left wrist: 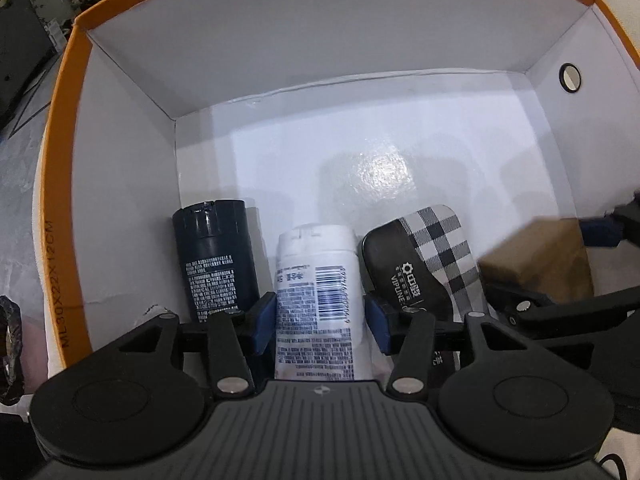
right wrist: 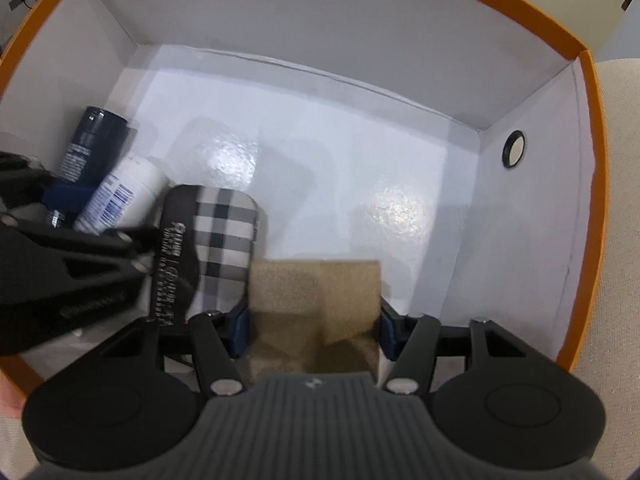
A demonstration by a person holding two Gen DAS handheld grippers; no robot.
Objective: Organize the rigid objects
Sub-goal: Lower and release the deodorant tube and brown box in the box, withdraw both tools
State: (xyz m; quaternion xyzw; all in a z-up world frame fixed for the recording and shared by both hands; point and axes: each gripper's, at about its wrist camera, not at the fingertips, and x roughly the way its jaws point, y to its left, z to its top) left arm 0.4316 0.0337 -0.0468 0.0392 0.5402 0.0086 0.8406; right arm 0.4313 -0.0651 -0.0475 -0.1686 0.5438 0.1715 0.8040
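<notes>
Claws both sit inside our orange-rimmed white cardboard box (left wrist: 280, 40). Left claw (left wrist: 320, 320) brackets the white barcoded plastic bottle (left wrist: 316, 276), pads nearly touching; we cannot tell if it grips. Right claw (right wrist: 314, 328) clamps the tan cardboard block (right wrist: 316, 304). Dark navy cylindrical bottle (left wrist: 214, 256) and checkered black case (left wrist: 424, 260) lie alongside.

Landmark: white tube (left wrist: 316, 280), lying on the floor of the orange box (left wrist: 60, 152)
Left gripper (left wrist: 320, 312): jaws on either side of the white tube
Left of tube: dark bottle (left wrist: 216, 256)
Right of tube: plaid case (left wrist: 424, 264), then brown block (left wrist: 536, 260)
</notes>
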